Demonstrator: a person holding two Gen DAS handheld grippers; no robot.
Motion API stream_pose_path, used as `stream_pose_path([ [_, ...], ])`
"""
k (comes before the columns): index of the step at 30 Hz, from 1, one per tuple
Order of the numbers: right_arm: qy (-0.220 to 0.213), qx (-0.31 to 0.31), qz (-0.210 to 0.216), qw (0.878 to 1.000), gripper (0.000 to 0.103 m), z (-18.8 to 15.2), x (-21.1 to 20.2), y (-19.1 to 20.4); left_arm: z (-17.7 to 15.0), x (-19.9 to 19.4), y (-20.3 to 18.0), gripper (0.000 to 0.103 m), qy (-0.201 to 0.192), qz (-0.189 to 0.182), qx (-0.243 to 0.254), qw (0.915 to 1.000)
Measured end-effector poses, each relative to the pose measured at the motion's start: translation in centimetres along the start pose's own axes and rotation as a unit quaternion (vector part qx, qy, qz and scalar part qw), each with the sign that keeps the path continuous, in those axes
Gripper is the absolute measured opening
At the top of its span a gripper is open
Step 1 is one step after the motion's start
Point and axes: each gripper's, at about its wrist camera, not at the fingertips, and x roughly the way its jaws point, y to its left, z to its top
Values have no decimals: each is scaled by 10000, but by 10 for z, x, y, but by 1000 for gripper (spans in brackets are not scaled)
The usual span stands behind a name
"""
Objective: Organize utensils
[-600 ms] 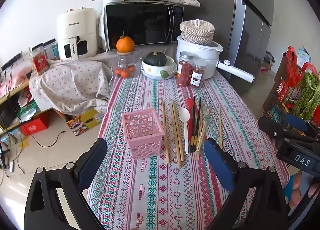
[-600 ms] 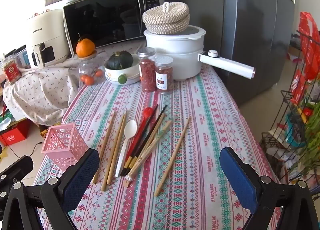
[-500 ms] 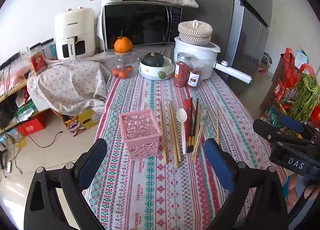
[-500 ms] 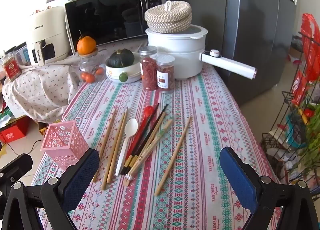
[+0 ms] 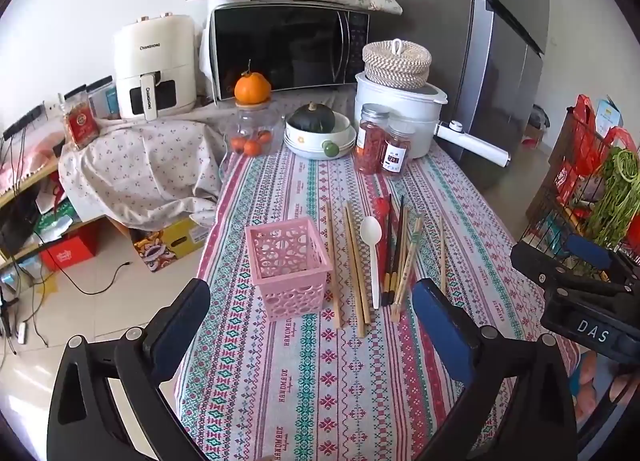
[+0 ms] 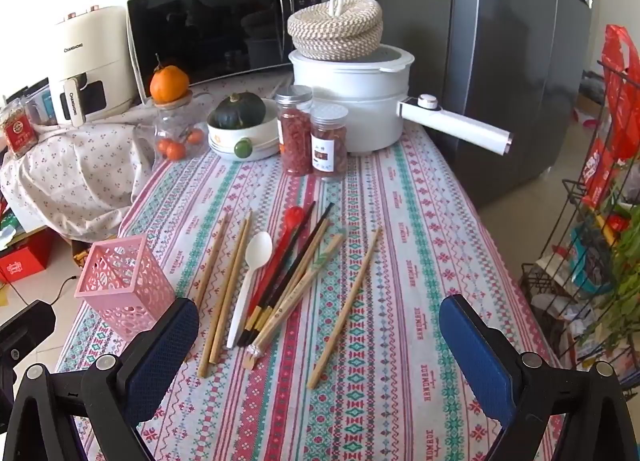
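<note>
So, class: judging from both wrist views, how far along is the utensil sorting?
Nothing looks done: the pink basket stands empty. Nothing is in hand: the left tongs and right tongs hover open above the cloth. Everything is left: chopsticks, white spoon and red spoon lie on the table.

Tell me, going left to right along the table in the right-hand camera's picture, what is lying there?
Pink basket → single wooden chopstick → pair of wooden chopsticks → white spoon → red spoon → lone wooden chopstick on the far right.
</note>
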Motion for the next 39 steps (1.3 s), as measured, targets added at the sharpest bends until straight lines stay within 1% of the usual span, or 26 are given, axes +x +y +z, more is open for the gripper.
stream_pose_path([
  [7,-28,48,20,10000,99,-2,0,-6,-3,6,-5,102,77,-45,-12,10000],
  [12,-28,32,18,10000,99,0,-2,-2,-3,8,-6,102,108,-60,-16,9999],
  [39,24,63,35,10000,99,0,-1,2,-1,6,-6,102,127,-104,-28,9999],
])
